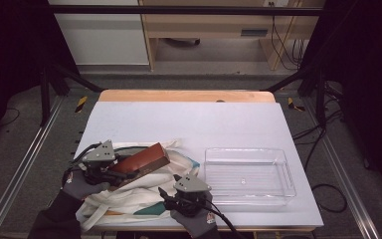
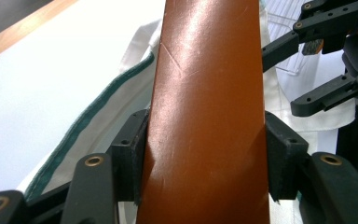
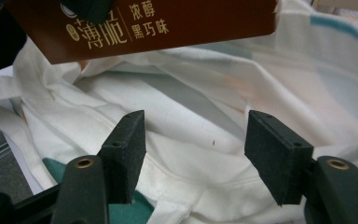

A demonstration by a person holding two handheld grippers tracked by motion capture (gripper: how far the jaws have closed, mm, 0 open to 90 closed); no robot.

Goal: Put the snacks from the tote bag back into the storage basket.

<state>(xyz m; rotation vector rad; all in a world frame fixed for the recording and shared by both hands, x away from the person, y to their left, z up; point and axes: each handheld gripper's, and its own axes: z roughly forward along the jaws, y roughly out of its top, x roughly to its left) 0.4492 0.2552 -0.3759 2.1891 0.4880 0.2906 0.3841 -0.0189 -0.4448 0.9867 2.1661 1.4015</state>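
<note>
Left gripper clamps the brown box at lower left, right gripper open over the cloth bag; the smooth box may slip and snag the bag's mouth.

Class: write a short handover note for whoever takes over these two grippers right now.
Left gripper: shut on the brown box, held above the white cloth bag.
Right gripper: open, nothing between its jaws, over the bag's fabric.
Clear plastic tray: empty, to the right of the bag.
Done: box gripped and off the table.
Left: probably setting the box in the tray; that is a guess.
</note>
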